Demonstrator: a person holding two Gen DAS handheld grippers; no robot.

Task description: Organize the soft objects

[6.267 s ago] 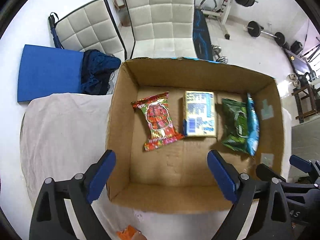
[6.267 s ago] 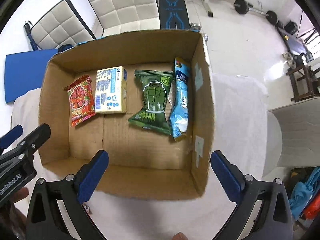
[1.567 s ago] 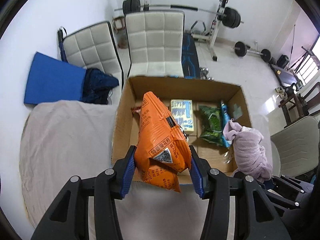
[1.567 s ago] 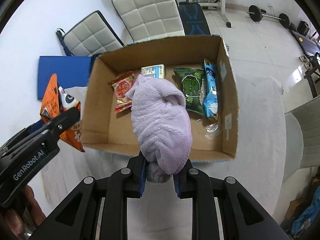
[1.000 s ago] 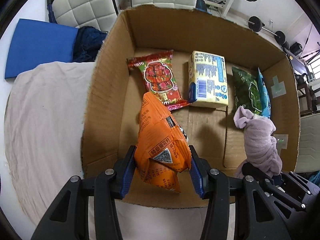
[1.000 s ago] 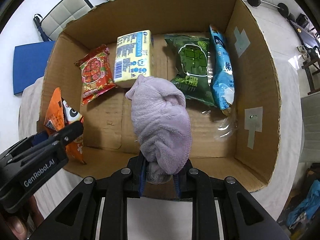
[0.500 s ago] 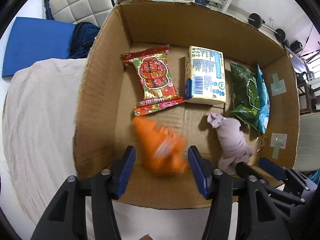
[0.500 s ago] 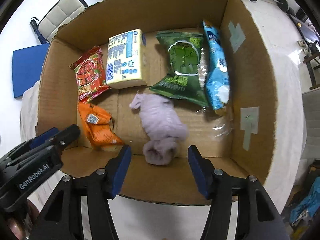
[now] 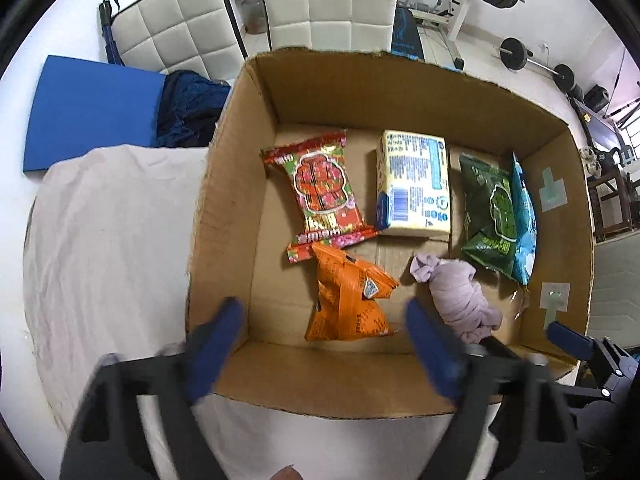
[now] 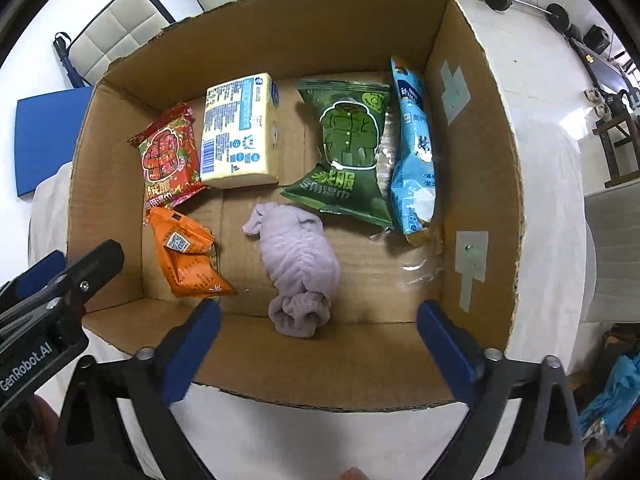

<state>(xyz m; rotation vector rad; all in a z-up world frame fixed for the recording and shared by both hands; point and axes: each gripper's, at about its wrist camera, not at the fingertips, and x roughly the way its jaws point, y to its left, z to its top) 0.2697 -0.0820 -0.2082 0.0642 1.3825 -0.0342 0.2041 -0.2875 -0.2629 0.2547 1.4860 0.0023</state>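
An open cardboard box (image 9: 224,184) (image 10: 476,160) holds soft packs. An orange snack pack (image 9: 344,296) (image 10: 184,256) and a rolled lilac towel (image 9: 460,296) (image 10: 296,260) lie on its floor near the front wall. Behind them lie a red pack (image 9: 320,188) (image 10: 168,156), a yellow tissue pack (image 9: 414,184) (image 10: 240,132), a green pack (image 9: 492,212) (image 10: 348,152) and a light blue pack (image 9: 522,216) (image 10: 412,148). My left gripper (image 9: 324,348) is open and empty above the front wall, over the orange pack. My right gripper (image 10: 320,344) is open and empty over the towel.
The box stands on a table under a pale cloth (image 9: 108,240) (image 10: 560,184). Two white padded chairs (image 9: 328,0) stand behind, with a blue mat (image 9: 88,108) and dark clothing (image 9: 188,108) at the left. Gym weights (image 9: 512,52) lie on the floor beyond.
Both grippers have opened and let go: the orange pack and the lilac towel dropped onto the box floor. Both grippers have since opened wider and drawn back a little.
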